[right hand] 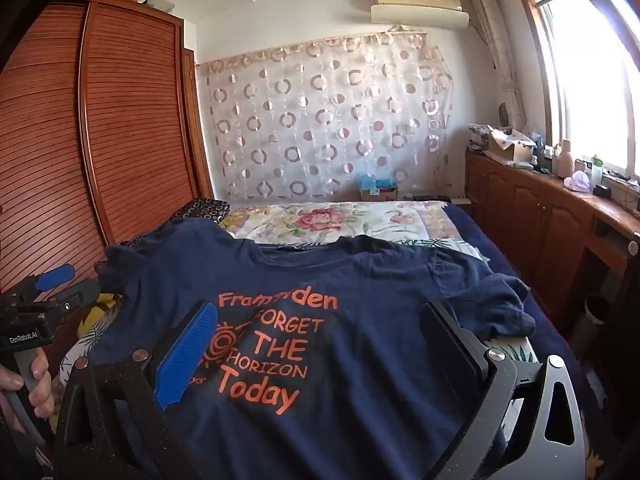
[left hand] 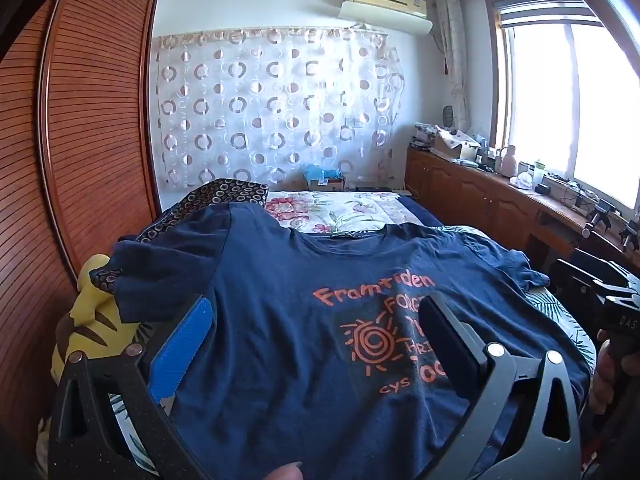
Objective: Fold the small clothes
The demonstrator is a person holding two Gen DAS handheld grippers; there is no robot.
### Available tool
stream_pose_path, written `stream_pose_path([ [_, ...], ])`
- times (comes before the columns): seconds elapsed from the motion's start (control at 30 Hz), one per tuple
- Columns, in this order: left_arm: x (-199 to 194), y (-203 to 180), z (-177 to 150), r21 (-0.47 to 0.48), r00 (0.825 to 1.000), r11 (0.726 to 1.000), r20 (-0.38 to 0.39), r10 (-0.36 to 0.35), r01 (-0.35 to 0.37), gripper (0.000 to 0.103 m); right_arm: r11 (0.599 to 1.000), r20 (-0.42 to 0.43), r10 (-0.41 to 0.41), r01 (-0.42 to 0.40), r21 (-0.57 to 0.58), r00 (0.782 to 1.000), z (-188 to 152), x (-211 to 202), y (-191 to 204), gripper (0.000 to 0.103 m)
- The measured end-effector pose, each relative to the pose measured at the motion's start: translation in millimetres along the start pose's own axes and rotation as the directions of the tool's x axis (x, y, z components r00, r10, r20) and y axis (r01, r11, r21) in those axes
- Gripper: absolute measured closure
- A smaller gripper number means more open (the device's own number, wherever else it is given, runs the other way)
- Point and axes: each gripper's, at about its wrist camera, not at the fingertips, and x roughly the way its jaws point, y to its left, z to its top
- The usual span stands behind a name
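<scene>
Jaws of both the left gripper (left hand: 316, 336) and right gripper (right hand: 320, 344) gape wide, grasping nothing, above a soft navy T-shirt (right hand: 340, 360) with orange print, spread flat on the floral-quilted bed (right hand: 340, 216).

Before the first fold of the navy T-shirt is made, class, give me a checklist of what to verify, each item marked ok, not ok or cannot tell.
1. T-shirt lies face up, print showing, neckline away from the grippers: ok.
2. Left gripper open, nothing between its fingers: ok.
3. Right gripper open, nothing held: ok.
4. Right-hand sleeve spread flat: not ok, it is bunched and wrinkled.
5. Left-hand sleeve spread flat: not ok; it drapes over the yellow striped pillow.
6. Bottom hem straight: cannot tell, the grippers hide it.
</scene>
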Motion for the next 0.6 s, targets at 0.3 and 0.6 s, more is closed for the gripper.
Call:
stream_pose_path([
  [0.3, -0.5, -0.5, 2.5, -0.015, 1.000, 1.000, -0.015, -0.003, 0.002, 0.000, 1.000, -0.001, -0.007, 0.007, -0.006, 1.000, 0.3, -0.3, -0.1, 0.002],
  [0.6, -1.4, 3.1, 1.4, -0.019, 1.000, 1.000, -0.008, -0.002, 0.001, 0.000, 1.000, -0.003, -0.007, 0.007, -0.012, 1.000, -0.2, -0.2, 2.0, 0.002],
])
